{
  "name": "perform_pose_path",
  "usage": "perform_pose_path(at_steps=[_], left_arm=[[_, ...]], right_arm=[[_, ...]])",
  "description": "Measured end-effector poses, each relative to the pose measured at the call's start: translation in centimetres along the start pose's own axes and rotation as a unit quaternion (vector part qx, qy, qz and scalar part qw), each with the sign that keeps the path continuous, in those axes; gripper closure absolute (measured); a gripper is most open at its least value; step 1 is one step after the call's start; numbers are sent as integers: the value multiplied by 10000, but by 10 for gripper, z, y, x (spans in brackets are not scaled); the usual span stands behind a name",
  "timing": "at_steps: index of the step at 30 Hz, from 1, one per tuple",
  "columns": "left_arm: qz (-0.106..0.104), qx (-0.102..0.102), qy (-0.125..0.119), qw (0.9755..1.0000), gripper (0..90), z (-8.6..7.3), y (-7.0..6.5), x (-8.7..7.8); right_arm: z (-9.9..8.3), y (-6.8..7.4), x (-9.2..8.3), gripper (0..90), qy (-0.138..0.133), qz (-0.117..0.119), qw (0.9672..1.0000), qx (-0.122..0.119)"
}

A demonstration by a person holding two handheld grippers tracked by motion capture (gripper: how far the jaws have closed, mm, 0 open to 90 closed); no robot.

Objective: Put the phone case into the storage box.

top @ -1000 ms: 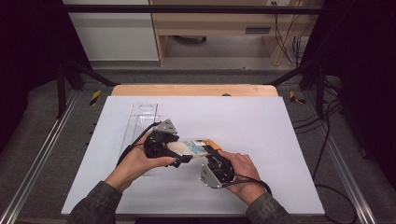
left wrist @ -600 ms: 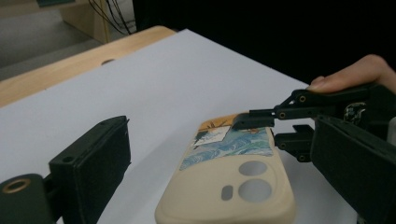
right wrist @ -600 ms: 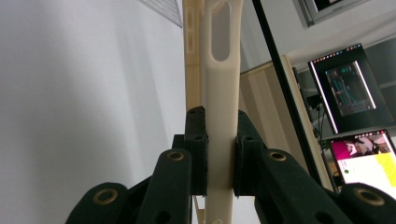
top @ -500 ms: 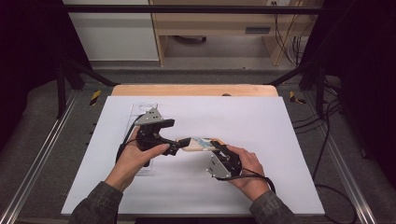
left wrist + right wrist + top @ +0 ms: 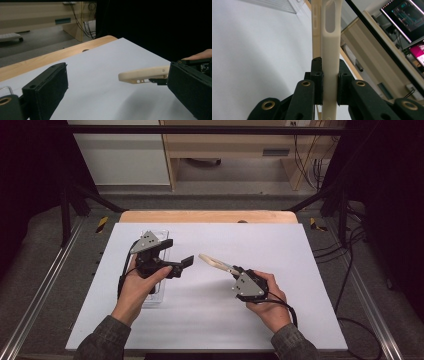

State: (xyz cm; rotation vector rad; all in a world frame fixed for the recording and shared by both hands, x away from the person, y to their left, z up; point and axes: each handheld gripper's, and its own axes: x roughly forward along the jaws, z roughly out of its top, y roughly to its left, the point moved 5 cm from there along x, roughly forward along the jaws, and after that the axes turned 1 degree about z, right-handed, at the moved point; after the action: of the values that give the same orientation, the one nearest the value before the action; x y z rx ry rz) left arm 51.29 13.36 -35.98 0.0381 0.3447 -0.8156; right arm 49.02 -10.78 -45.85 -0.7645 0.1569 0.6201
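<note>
A cream phone case [image 5: 215,262] sticks out up and to the left from my right gripper [image 5: 234,270], whose jaws are shut on its lower end. In the right gripper view the case [image 5: 329,50] stands edge-on between the two pads [image 5: 318,82], with my right gripper [image 5: 329,87] clamped on it. My left gripper [image 5: 175,254] hovers open to the left of the case, a gap apart from its tip. Seen from the left gripper view, the case [image 5: 143,74] points in from the right, beyond my open left gripper [image 5: 117,95] with nothing between its jaws.
A clear plastic tray [image 5: 152,297] lies on the white table sheet [image 5: 280,240] under my left hand. The wooden table edge [image 5: 210,216] runs along the back. Metal rails flank the table, and cables hang at the right.
The two hands have drawn apart. My left gripper has moved left and slightly up, away from the case. My right gripper has shifted right with the case in it.
</note>
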Motion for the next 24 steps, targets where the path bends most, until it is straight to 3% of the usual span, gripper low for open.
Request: perform_pose_path(at_steps=[5,9,13,17,24], left_arm=[[34,-10,-162,9999,23,0,-1,0],[45,8,-143,9999,23,0,-3,3],[28,8,-145,9999,23,-1,-7,7],[50,-7,-163,9999,23,-3,-9,10],[95,98,-106,9999,23,-8,-16,16]], right_arm=[[-3,-5,0,796,-120,50,9983,574],[-3,-9,0,796,-234,102,9941,1055],[-1,-12,0,796,-379,197,9866,1576],[1,-15,0,795,-555,307,9761,2079],[6,-20,-1,795,-782,338,9611,2629]])
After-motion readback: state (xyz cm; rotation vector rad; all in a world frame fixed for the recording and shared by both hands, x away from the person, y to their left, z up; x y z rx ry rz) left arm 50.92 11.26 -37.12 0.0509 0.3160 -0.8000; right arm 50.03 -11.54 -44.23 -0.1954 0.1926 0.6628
